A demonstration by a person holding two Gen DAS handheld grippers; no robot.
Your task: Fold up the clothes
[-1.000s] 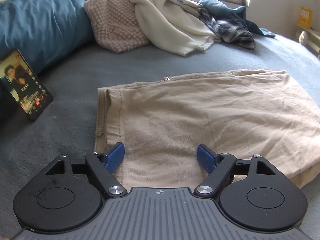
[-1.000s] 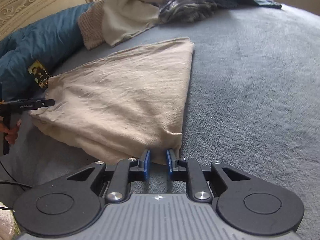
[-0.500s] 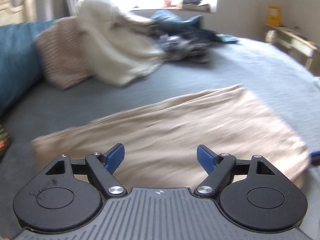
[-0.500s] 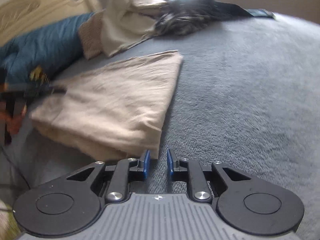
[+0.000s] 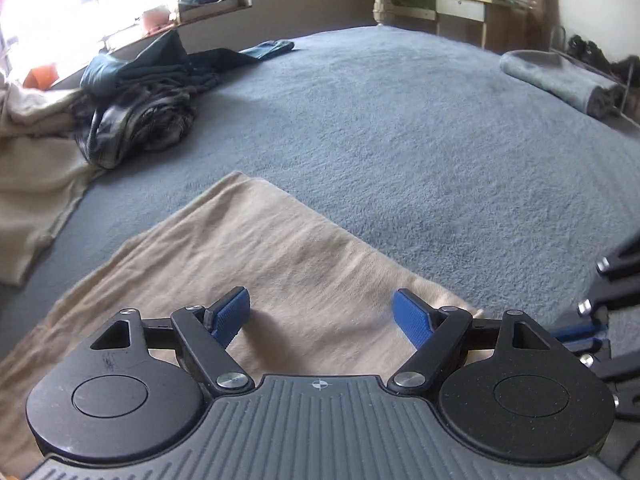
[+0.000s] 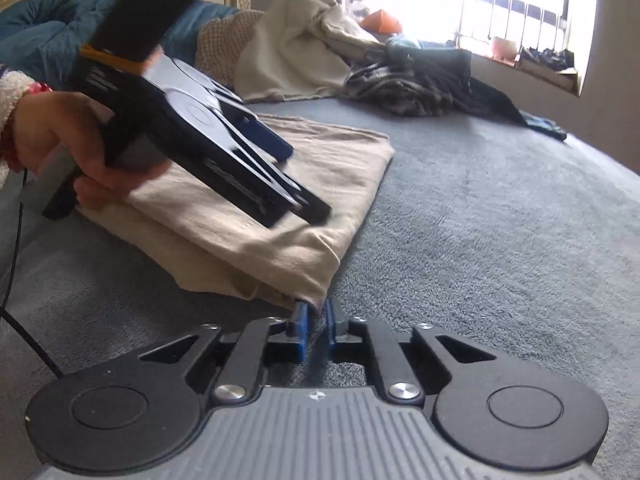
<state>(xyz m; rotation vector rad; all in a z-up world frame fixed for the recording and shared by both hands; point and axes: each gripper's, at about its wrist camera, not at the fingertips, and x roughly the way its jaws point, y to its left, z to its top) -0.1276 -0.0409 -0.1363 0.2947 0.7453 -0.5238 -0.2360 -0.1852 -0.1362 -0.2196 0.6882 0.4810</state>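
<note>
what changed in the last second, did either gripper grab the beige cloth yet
The left gripper swung across the folded beige garment toward its right end, jaws open. The right gripper closed at the garment's near corner; a grip isn't clear. The garment and clothes pile stayed put.

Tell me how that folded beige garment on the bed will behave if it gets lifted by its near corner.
The beige garment will probably flop and drape: it is thin, creased cloth with soft rounded folds. Its stacked layers, visible at the near edge, may well slide apart and unfold unless all are pinched together. It looks light, and the fuzzy grey bedcover should drag on it somewhat.
</note>
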